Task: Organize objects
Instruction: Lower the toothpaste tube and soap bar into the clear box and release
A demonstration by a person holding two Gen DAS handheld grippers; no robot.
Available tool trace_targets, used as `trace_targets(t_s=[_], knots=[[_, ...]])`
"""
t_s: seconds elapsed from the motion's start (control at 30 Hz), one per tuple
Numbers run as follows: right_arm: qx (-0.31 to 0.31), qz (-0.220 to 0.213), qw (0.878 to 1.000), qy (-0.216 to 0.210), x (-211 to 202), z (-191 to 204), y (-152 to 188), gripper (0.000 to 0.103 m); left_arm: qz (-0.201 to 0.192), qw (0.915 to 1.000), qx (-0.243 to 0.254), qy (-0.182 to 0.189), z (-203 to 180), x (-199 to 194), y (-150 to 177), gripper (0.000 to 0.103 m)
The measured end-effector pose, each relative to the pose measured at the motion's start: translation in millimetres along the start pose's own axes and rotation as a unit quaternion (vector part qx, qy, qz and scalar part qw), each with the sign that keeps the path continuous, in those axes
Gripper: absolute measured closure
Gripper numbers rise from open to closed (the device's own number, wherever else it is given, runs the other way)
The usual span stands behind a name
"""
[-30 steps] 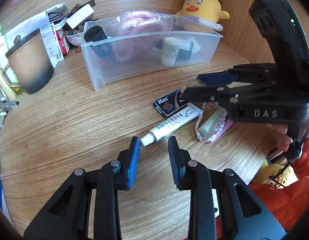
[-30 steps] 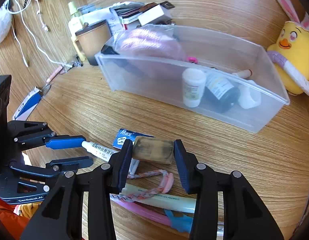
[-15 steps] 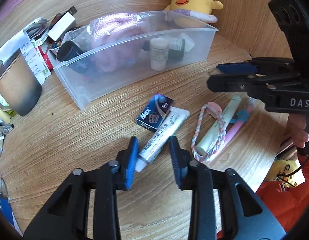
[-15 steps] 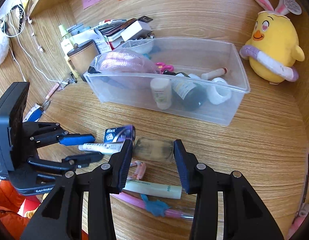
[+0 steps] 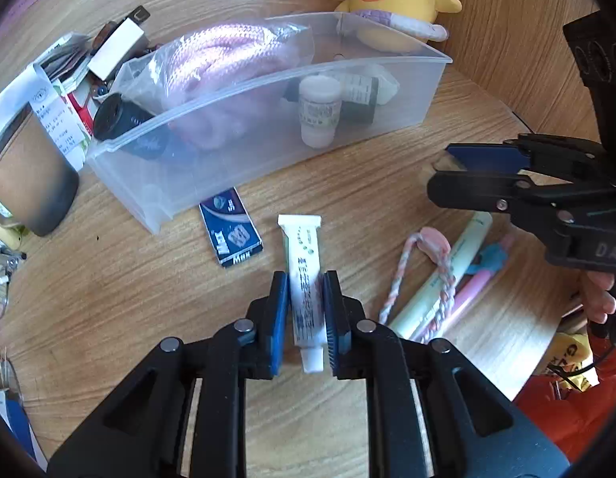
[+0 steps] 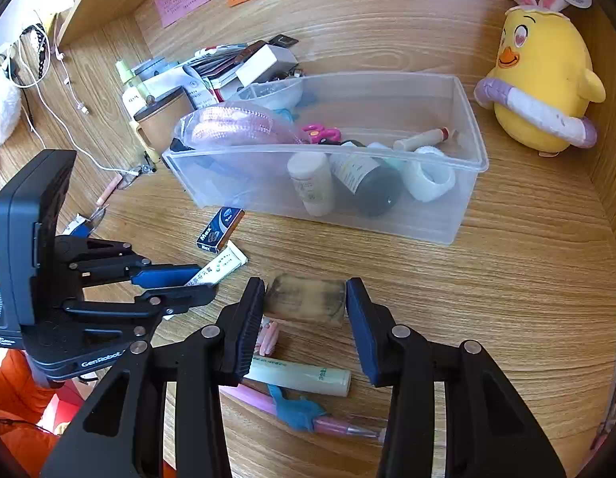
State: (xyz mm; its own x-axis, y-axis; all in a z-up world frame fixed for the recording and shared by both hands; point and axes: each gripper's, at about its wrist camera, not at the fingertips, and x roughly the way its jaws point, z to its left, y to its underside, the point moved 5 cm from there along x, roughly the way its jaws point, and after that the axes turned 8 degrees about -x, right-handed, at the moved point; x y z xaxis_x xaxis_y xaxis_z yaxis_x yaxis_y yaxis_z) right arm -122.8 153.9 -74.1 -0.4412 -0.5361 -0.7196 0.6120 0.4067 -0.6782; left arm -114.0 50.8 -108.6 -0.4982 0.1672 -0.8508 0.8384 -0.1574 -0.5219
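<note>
My left gripper [image 5: 304, 314] is shut on a white ointment tube [image 5: 302, 275], its flat end pointing toward the clear plastic bin [image 5: 268, 119]. The tube and left gripper [image 6: 196, 279] also show in the right wrist view. My right gripper [image 6: 306, 310] is shut on a grimy beige eraser block [image 6: 306, 302], held above the desk in front of the bin [image 6: 467, 159]. The bin holds a pink rope bundle [image 5: 228, 55], a white bottle [image 5: 317, 111], a dark bottle and tape. A blue Max staple box [image 5: 230, 233] lies on the desk near the bin.
A braided pink cord [image 5: 423, 267], a pale green tube [image 6: 300, 374] and a pink pen [image 6: 308, 410] lie on the desk at the near right. A yellow chick plush [image 6: 542, 75] sits at the back right. A brown cup [image 5: 29, 175] and a paper clutter stand left of the bin.
My left gripper has moved onto the ointment tube and closed on it. My right gripper has risen and pulled back with the eraser still held.
</note>
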Motion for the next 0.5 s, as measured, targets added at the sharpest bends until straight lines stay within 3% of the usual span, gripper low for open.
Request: trace_targets(t_s=[0.2, 0.5], knots=[[0.008, -0.023, 1.0, -0.001, -10, -7, -8, 0.064, -0.02, 0.9998, -0.007, -0.006, 0, -8, -8, 0.087], [0.005, -0.063, 0.998, 0.015, -28, -18, -36, 0.064, -0.102, 0.9945, -0.022, 0.009, 5, -61, -36, 0.087]])
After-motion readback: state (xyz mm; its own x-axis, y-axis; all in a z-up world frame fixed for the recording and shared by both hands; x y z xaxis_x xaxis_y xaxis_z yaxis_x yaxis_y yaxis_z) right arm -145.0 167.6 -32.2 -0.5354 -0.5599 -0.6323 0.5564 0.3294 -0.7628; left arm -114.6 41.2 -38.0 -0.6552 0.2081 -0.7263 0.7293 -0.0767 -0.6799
